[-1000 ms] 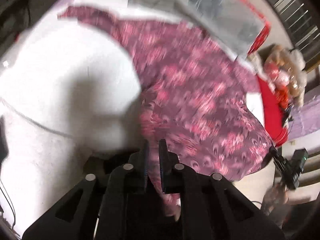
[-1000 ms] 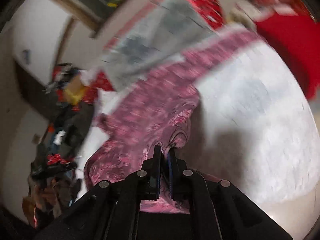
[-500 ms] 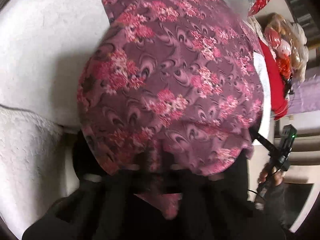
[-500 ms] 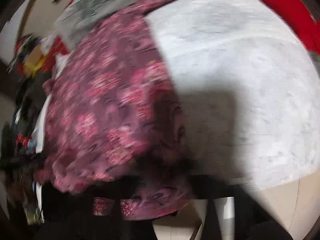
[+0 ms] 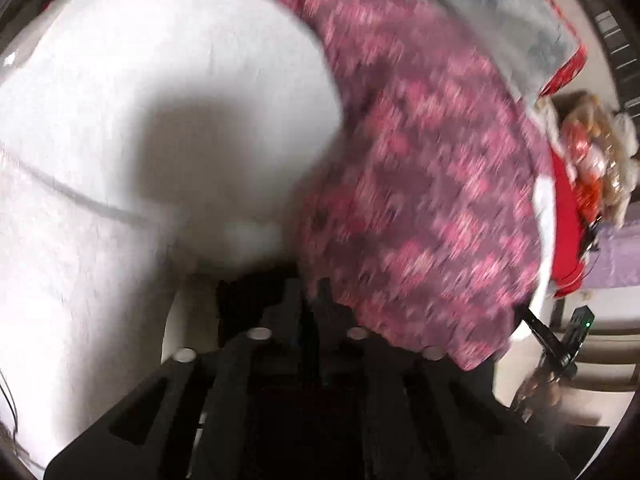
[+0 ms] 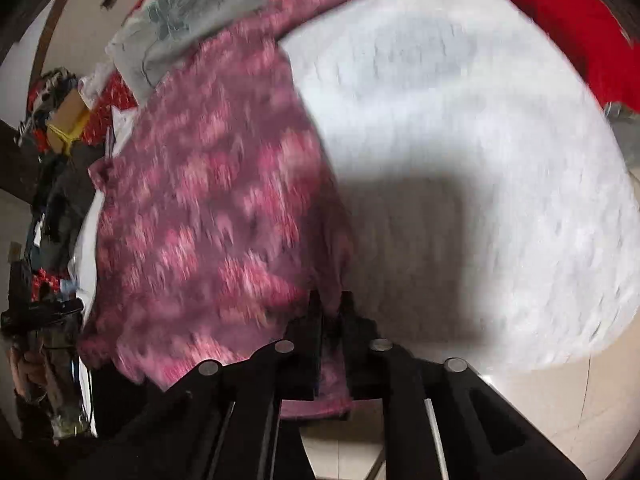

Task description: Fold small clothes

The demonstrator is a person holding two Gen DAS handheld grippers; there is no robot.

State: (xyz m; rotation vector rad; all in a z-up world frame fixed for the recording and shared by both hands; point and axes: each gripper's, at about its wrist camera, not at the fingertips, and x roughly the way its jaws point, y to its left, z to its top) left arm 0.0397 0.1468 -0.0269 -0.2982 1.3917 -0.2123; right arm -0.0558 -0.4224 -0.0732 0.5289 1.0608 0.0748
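A purple garment with pink flowers (image 5: 432, 184) lies spread on a white fuzzy cover (image 5: 160, 120); both views are blurred. My left gripper (image 5: 310, 296) sits at the garment's near edge, fingers close together with the hem at the tips, and its jaws are opening. In the right wrist view the same garment (image 6: 212, 200) covers the left side of the white cover (image 6: 480, 160). My right gripper (image 6: 330, 308) has a strip of the hem between its fingers, hanging below them, and its jaws are starting to open.
A grey flowered cloth (image 6: 192, 12) lies beyond the garment, with red fabric (image 6: 560, 12) at the far right. A stuffed toy (image 5: 592, 152) sits past the cover's edge. Clutter (image 6: 60, 120) is piled at the left. Tiled floor (image 6: 540, 400) shows below the near edge.
Half a second ago the garment was draped over both grippers and hid their fingers. Now it has dropped flat onto the white cover, and both pairs of fingers show again at its near hem.
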